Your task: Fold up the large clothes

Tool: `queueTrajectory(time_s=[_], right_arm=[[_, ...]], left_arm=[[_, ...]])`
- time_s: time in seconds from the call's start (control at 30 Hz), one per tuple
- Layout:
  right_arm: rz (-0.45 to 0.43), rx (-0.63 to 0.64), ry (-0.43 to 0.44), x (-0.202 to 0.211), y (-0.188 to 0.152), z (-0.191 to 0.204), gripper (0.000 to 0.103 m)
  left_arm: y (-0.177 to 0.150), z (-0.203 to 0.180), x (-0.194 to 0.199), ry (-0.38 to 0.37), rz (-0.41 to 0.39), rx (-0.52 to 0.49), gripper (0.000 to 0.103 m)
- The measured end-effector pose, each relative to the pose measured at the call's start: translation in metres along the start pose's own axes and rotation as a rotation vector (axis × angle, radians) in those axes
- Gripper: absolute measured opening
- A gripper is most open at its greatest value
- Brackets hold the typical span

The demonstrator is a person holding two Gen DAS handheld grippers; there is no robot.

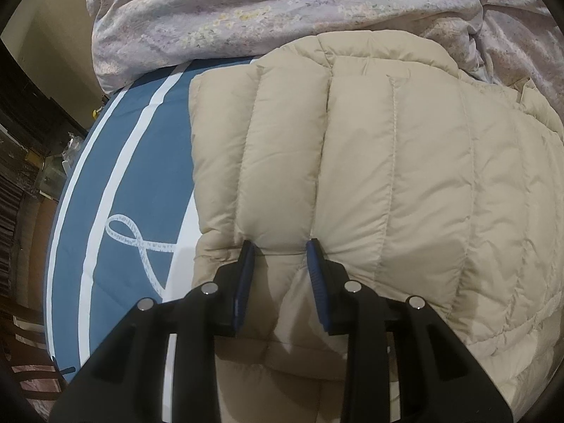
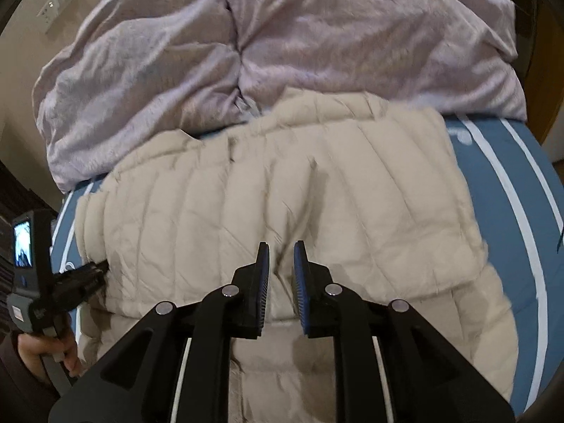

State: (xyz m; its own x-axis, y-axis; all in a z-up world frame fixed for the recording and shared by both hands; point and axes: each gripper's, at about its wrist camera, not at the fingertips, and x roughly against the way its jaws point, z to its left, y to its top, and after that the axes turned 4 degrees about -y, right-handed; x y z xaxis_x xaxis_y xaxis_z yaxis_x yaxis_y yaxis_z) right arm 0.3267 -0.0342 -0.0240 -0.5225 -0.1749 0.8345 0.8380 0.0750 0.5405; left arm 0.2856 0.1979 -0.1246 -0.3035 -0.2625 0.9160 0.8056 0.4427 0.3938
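We are at a bed under a blue cover [image 1: 148, 162] with white stripes and a looped ribbon print; cream walls stand behind it, dark furniture off its left edge. A lilac duvet [image 2: 282, 42] is heaped at the far end. The beige puffer jacket [image 1: 405, 176] lies folded on the cover, its far edge touching the duvet. In the right wrist view its long axis runs left to right across the bed, while the quilted channels run from us toward the duvet.

Our left gripper [image 1: 280, 246] presses into the jacket's left part, jaws part open, a puffed channel bulging between the blue pads — a clamp we cannot confirm. Our right gripper [image 2: 281, 246] hovers over the jacket's middle, jaws narrowly apart, holding nothing. A hand [image 2: 42, 352] grips the left tool.
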Motion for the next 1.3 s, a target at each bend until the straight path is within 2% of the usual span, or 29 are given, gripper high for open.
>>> queueTrajectory(time_s=[0.23,0.27,0.37,0.63,0.83,1.3], right_arm=[[0.023,0.098,-0.001,-0.018,0.005,0.031,0.016],[0.030,0.110,-0.005,-0.022,0.005,0.033,0.019],[0.037,0.127,-0.030,-0.031,0.001,0.034,0.038],[0.053,0.184,-0.081,-0.053,-0.013,0.031,0.038],[0.062,0.192,-0.085,-0.069,-0.021,0.029,0.038],[-0.031,0.237,-0.093,-0.069,-0.030,0.032,0.039]], left_arm=[[0.000,0.000,0.000,-0.013,-0.002,0.001,0.032],[0.001,0.001,0.000,-0.015,-0.003,0.001,0.032],[0.001,0.003,-0.001,-0.023,-0.007,0.001,0.032],[-0.001,0.004,-0.002,-0.030,-0.031,-0.013,0.032],[-0.003,0.004,-0.002,-0.033,-0.051,-0.023,0.032],[-0.010,0.002,0.002,-0.039,-0.089,-0.030,0.032]])
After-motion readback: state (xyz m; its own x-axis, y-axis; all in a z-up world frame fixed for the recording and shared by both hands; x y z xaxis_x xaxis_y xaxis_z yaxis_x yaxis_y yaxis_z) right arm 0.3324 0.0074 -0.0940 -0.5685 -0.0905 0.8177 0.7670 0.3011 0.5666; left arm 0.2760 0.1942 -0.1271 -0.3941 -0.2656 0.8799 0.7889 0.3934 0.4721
